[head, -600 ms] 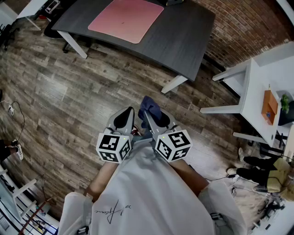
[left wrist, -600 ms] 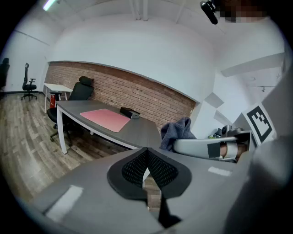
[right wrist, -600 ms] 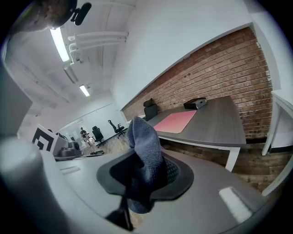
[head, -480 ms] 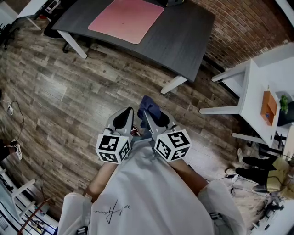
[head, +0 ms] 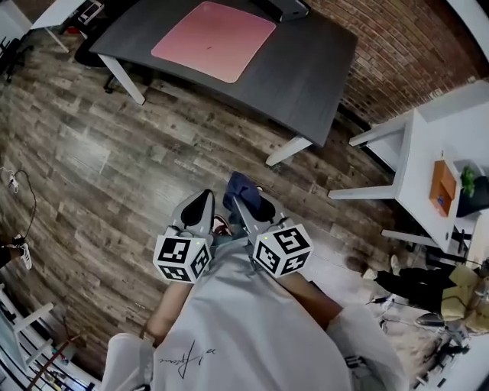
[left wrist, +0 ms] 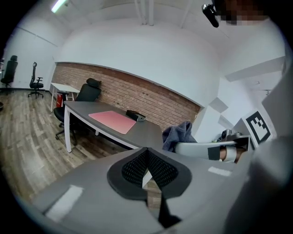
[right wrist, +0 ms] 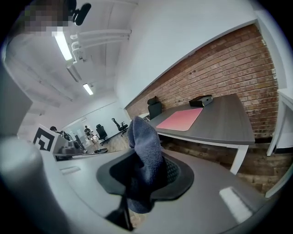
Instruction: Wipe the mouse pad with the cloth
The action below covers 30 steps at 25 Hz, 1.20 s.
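Observation:
A pink mouse pad lies flat on a dark grey desk, far ahead of me; it also shows as the pink pad in the left gripper view and the pink pad in the right gripper view. My right gripper is shut on a dark blue cloth, which stands up between its jaws as the blue cloth. My left gripper is held beside it, close to my body, shut with nothing between its jaws. Both grippers hang over the wooden floor, well short of the desk.
A dark box sits at the desk's far edge behind the pad. A white table with an orange item stands to the right, near the brick wall. A black office chair stands behind the desk's left end. Cables and clutter lie at the lower right.
The view has shifted slightly forward; the desk sits a little lower in the frame. Both grippers stay close to my body, the cloth still held.

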Motion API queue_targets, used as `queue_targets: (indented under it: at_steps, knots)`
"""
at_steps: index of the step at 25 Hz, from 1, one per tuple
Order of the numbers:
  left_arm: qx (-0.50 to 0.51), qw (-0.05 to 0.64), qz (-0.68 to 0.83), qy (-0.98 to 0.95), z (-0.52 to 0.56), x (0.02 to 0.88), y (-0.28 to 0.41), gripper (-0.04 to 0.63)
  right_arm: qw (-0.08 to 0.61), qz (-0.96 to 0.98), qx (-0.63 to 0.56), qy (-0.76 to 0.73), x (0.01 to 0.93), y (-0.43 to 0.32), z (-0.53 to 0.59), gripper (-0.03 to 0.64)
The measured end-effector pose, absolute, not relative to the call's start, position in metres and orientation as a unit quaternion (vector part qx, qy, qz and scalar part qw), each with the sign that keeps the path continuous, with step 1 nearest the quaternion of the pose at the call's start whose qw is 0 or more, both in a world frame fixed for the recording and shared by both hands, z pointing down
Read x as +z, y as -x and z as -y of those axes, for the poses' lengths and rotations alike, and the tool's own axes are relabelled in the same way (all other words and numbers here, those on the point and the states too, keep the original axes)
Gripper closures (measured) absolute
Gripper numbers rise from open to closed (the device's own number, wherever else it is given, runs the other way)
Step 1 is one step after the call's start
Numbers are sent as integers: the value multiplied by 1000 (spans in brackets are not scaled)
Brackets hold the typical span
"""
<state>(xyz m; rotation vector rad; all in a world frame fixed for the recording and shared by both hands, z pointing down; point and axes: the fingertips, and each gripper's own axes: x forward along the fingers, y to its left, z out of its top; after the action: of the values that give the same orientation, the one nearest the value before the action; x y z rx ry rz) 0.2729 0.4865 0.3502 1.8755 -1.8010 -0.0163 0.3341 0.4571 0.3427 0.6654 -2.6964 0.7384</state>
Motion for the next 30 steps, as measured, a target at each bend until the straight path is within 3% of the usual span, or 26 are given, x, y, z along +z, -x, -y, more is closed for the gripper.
queue_targets:
  at_steps: [15, 30]
  knots:
    - [-26, 281, 700, -656, -479, 365, -200, 594, 136, 936, 277, -171, 358, -262, -438, 517]
    - [-27, 291, 695, -657, -377, 359, -132, 592, 137, 929, 294, -179, 356, -192, -320, 515]
